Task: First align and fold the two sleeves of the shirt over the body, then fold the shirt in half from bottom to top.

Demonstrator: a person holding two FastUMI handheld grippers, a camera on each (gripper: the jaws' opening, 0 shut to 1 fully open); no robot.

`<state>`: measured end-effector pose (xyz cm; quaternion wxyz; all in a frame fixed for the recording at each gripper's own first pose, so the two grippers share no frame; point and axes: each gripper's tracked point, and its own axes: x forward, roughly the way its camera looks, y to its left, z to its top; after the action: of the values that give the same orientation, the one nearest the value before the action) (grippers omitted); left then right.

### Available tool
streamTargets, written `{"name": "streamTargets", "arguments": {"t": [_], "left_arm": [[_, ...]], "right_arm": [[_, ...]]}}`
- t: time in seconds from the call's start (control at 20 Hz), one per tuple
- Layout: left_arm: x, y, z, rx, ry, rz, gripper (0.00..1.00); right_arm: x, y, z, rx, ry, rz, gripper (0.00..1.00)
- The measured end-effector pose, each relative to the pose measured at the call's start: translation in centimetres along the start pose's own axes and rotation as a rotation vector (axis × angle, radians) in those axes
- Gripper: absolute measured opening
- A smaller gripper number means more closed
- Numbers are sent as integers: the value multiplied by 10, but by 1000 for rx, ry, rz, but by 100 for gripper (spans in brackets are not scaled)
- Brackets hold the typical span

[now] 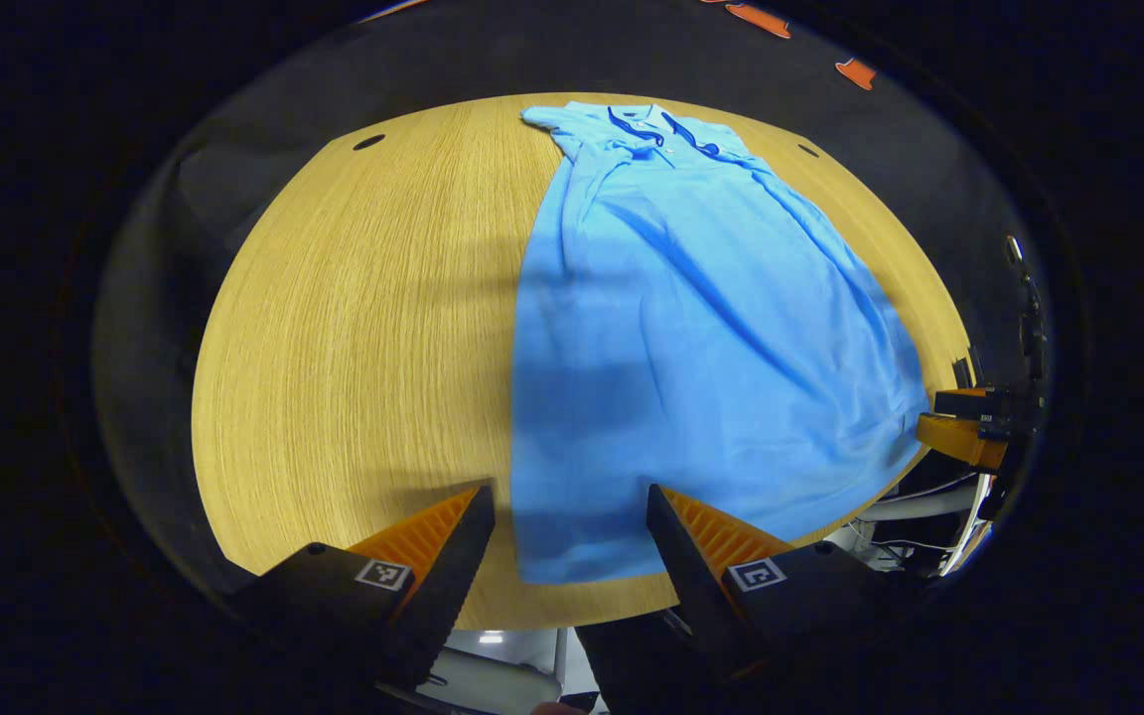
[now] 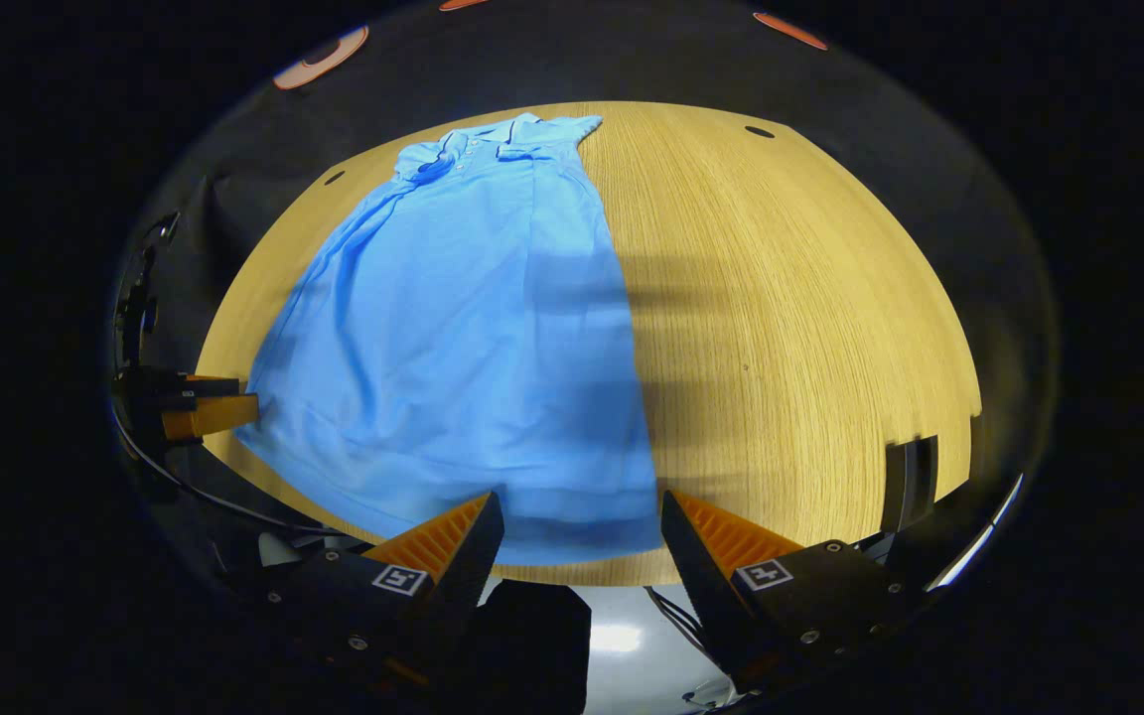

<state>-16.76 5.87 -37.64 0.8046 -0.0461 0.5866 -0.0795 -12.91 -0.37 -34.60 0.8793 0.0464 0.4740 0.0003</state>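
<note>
Left hand-held gripper (image 1: 569, 516) open above shirt (image 1: 691, 328) hem, low centre of frame; right hand-held gripper (image 2: 580, 521) likewise open. Shirt flat on table (image 1: 354, 328), sleeves apparently folded in. Next: pinch both hem corners, fold upward to collar.

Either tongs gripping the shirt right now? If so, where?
Nothing is held. Left tongs and right tongs are both open, hovering near the bottom hem of the shirt on the table.
</note>
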Motion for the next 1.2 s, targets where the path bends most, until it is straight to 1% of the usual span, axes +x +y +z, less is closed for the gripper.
{"name": "streamTargets", "arguments": {"t": [0.15, 0.2, 0.3, 0.35, 0.45, 0.5, 0.55, 0.6, 0.65, 0.7, 0.75, 0.8, 0.85, 0.9, 0.95, 1.05, 1.2], "left_arm": [[3, -2, -17, -25, 40, 15, 100], [5, -1, -15, -15, 26, 30, 100], [6, -1, -15, 4, 34, 50, 98], [6, -3, -15, 4, 44, 52, 98], [7, -3, -15, -31, 66, 58, 98], [6, -5, -16, -46, 69, 64, 99], [6, -8, -15, -49, 74, 61, 96], [9, -13, -14, -44, 71, 58, 93], [8, -20, -10, -8, 57, 45, 75], [9, -27, -8, 28, 45, 30, 65], [10, -32, -7, 53, 41, 34, 32], [9, -32, -7, 66, 40, 42, 12], [12, -33, -2, 58, 29, 38, 12], [7, -33, -6, 26, 28, 29, 6], [8, -33, -6, -7, 24, 17, 6], [4, -31, -2, -60, 6, 6, 7], [-17, -28, 21, -50, -74, 16, 6]], "right_arm": [[4, -5, -6, -3, 27, -17, 96], [6, -6, -8, -7, 32, -23, 96], [5, -7, -7, -12, 34, -31, 95], [8, -9, -7, -9, 36, -44, 93], [9, -9, -6, -9, 42, -63, 88], [9, -7, -6, -21, 42, -57, 77], [10, -2, -6, -38, 49, -38, 65], [11, 3, -4, -61, 55, -21, 47], [11, 3, -4, -60, 61, -5, 36], [12, 5, -3, -28, 69, 10, 17], [12, 7, -1, 35, 77, 42, 7], [13, 12, 0, 83, 84, 81, 4], [14, 15, 2, 127, 85, 116, 2], [14, 19, 3, 167, 79, 149, 2], [15, 22, 7, 195, 67, 174, 1], [14, 29, 9, 200, 55, 210, 1], [-3, 41, 29, 199, -4, 293, 1]]}}
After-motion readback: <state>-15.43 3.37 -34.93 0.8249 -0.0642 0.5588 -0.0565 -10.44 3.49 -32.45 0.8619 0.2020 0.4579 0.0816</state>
